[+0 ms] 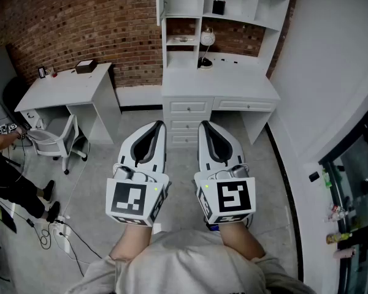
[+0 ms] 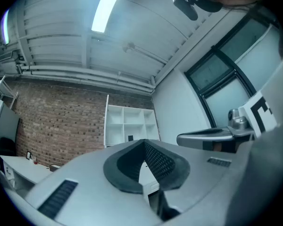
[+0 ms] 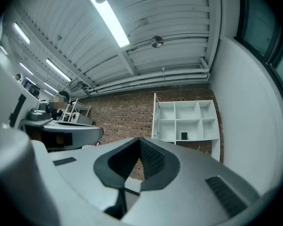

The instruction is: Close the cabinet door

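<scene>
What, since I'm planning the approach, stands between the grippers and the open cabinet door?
Nothing visible on the floor ahead of the left gripper and right gripper. Only the white desk stands below the open cabinet door, so the reach goes over it.

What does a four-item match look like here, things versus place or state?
Things:
1. dark box
2. black item
3. chair
4. right claw

Place or state:
A. shut, nothing in it
B. beside the small desk
C. in a cubby of the hutch
D. on top of the small desk

Pairs: 1-D, 2-C, 3-B, 4-A.
</scene>
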